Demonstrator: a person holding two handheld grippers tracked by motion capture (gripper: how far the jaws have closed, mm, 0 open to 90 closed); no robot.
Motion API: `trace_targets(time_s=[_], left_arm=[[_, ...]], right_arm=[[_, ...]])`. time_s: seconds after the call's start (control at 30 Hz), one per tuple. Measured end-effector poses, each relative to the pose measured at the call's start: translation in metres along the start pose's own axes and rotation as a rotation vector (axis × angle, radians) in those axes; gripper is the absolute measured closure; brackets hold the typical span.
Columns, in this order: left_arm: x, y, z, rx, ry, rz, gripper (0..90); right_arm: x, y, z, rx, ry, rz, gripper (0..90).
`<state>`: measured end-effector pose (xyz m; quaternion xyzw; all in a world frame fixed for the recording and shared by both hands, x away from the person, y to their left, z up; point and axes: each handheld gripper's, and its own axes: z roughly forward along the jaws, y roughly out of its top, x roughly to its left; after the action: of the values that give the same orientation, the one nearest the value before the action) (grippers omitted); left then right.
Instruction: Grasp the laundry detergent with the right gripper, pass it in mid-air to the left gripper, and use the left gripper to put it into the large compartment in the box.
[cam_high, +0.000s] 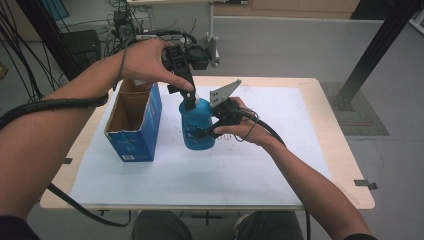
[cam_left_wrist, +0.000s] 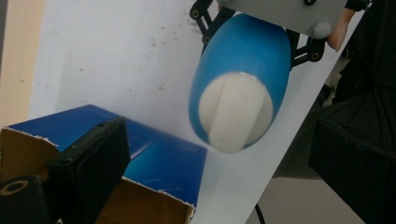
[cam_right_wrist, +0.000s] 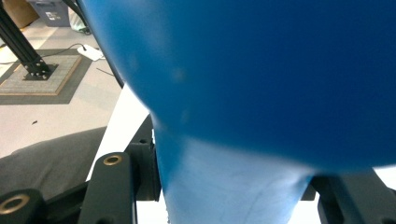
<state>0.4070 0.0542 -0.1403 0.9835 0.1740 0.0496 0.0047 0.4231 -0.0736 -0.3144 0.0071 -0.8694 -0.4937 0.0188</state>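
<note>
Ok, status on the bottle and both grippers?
Right gripper shut on bottle, upright on table. Left gripper open over white cap. Box beside, apart.

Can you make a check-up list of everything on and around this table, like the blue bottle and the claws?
Surface: white sheet over a wooden table.
Job's things: blue bottle with white cap, upright; open blue box beside it.
Clutter: nothing seen.
Grippers: right claw clamped on the bottle's side; left claw above the cap, jaws apart.
Cables: one trailing from each claw; a tangle beyond the table.
Surroundings: grey floor, black frame post.
</note>
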Motion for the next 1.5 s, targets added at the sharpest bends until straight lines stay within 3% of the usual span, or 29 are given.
trace_targets(time_s=[0.5,1.27,1.5], left_arm=[[-0.004,0.001,0.011,0.014,-0.027,0.03,5.8],[-0.01,0.002,0.017,0.027,-0.027,0.042,5.9],[-0.013,0.004,0.021,0.032,-0.025,0.053,5.9]], right_arm=[[0.001,0.015,0.004,-0.024,0.027,-0.033,43.2],[0.005,0.021,0.0,-0.038,0.024,-0.07,43.2],[0.007,0.023,-0.003,-0.049,0.03,-0.059,43.2]])
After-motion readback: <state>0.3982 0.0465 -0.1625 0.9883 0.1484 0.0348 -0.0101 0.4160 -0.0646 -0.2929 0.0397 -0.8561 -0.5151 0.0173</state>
